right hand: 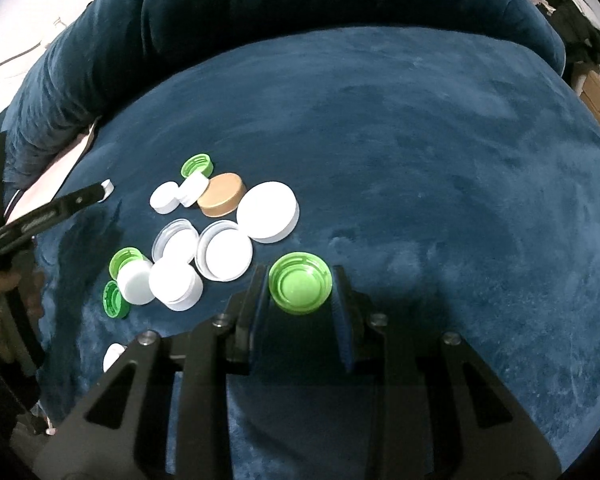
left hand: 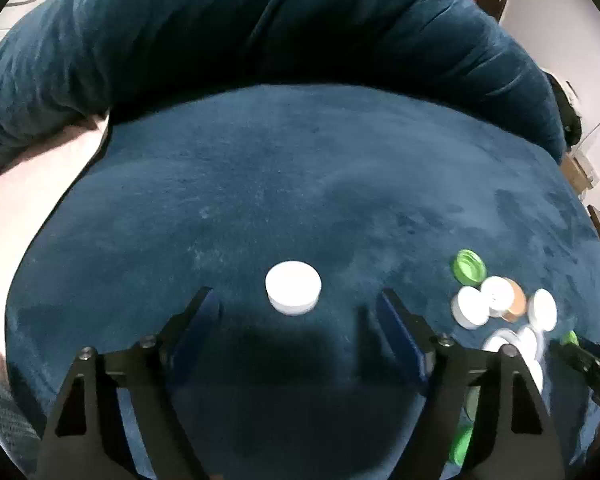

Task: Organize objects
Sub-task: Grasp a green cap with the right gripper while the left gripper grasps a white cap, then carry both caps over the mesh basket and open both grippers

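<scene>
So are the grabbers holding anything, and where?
The right gripper pinches a green cap by its rim, open side up. The left gripper holds nothing; a white cap lies ahead.

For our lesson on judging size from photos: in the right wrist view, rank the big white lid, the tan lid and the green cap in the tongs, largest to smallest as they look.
1. Big white lid.
2. Green cap, though it is nearest the camera, so unsure.
3. Tan lid.

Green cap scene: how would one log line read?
right tongs: shut on green cap | left tongs: open, behind white cap | surface: blue cushion
</scene>
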A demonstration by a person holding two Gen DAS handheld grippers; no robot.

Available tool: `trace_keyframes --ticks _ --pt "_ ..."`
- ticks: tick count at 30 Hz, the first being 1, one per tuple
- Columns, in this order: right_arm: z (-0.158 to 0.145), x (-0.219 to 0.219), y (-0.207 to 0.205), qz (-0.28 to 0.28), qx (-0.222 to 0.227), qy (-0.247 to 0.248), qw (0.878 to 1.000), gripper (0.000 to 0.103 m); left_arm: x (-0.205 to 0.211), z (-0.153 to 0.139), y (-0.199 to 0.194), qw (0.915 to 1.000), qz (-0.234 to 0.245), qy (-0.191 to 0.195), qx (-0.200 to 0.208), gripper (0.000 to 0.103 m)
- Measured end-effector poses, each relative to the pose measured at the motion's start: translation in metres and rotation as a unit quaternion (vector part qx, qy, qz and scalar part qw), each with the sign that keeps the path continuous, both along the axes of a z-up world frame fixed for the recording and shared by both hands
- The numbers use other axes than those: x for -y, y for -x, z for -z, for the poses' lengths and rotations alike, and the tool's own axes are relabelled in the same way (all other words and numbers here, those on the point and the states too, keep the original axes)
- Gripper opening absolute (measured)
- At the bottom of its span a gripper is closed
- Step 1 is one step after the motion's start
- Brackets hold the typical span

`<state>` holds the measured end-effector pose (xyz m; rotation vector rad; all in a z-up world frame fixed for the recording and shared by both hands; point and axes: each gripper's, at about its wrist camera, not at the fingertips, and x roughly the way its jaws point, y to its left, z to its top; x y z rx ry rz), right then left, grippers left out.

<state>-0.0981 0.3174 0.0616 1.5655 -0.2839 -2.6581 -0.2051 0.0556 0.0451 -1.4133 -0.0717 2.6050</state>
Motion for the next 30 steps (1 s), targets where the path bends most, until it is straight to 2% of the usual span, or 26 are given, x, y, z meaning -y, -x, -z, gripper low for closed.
trace_keyframes --ticks 1,2,3,12,20,25,30 --pt "0.0 0.0 0.0 0.0 0.0 0.0 1.0 0.031 0.0 0.003 0.004 1.0 0.001 0.0 0.003 0.073" --pt "0.001 0.001 0.0 0.0 0.001 0.0 1.0 0.031 -0.001 0.007 0.006 1.0 0.005 -0.001 0.006 0.047" --pt "0.001 0.001 0.0 -0.001 0.001 0.0 1.0 0.031 -0.001 0.009 0.007 0.9999 0.009 0.001 0.012 0.031" --pt "-0.009 0.011 -0.003 -0.012 -0.01 0.0 1.0 0.031 -0.001 -0.008 -0.03 0.9992 0.037 0.017 0.003 0.03" --pt "-0.035 0.04 -0.013 -0.039 -0.041 0.009 0.998 0.031 0.009 -0.048 -0.094 0.9981 0.05 0.02 -0.03 0.03" --pt "-0.047 0.062 -0.021 -0.059 -0.051 0.007 0.997 0.031 0.036 -0.069 -0.126 0.9984 0.032 0.02 -0.042 0.03" --pt "-0.056 0.091 -0.03 -0.082 -0.057 0.002 0.995 0.031 0.087 -0.096 -0.155 0.9983 -0.009 0.0 -0.058 0.03"
